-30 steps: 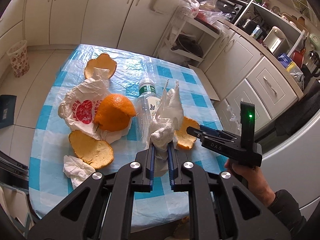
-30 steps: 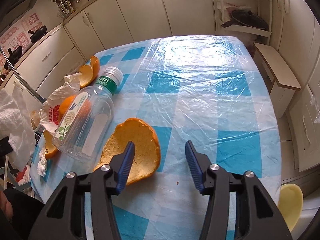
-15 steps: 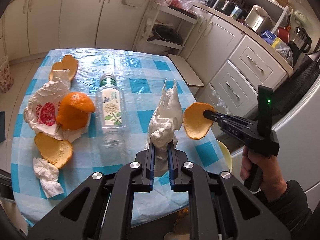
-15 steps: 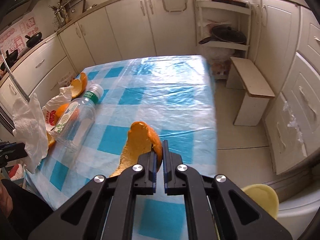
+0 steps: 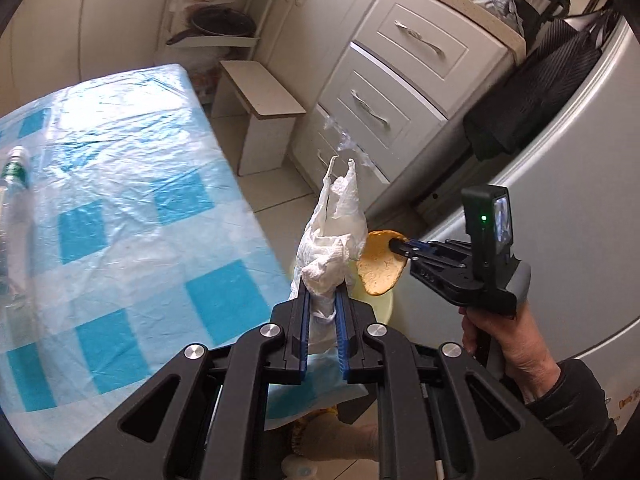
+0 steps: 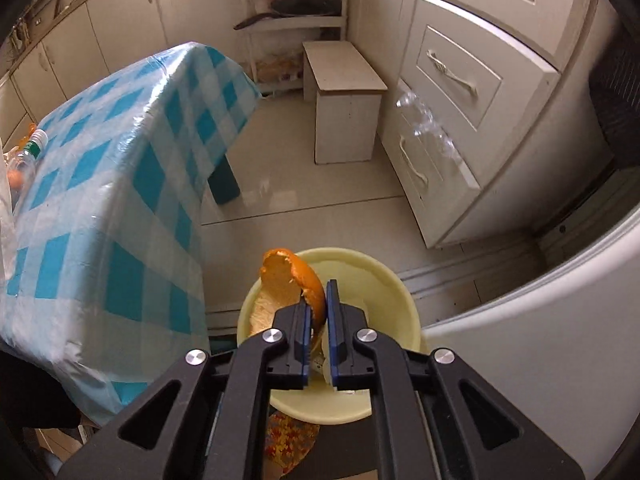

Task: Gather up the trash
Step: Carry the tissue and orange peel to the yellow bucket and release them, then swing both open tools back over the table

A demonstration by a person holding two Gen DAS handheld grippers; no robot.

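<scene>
My left gripper (image 5: 322, 296) is shut on a crumpled white tissue (image 5: 336, 240), held just past the table's near corner. To its right, a hand (image 5: 504, 344) holds my right gripper (image 5: 396, 246) with a piece of orange peel (image 5: 378, 268) at its tips. In the right wrist view, my right gripper (image 6: 318, 296) hangs straight above a pale yellow bin (image 6: 384, 276) on the floor. Its jaws are opening. The orange peel (image 6: 288, 276) still stands between them, leaning on the left pad with a gap at the right one.
The blue-checked table (image 5: 120, 200) is at the left, with a plastic bottle (image 5: 12, 184) at its far left edge. A white stool (image 6: 344, 80) stands on the tiled floor, white drawers (image 6: 448, 80) behind it, a grey fridge (image 5: 580, 200) at the right.
Both grippers swung right, off the table to above the bin. The right one closed on the orange peel, lifted it, and its jaws now stand slightly apart. The left one kept the tissue.
</scene>
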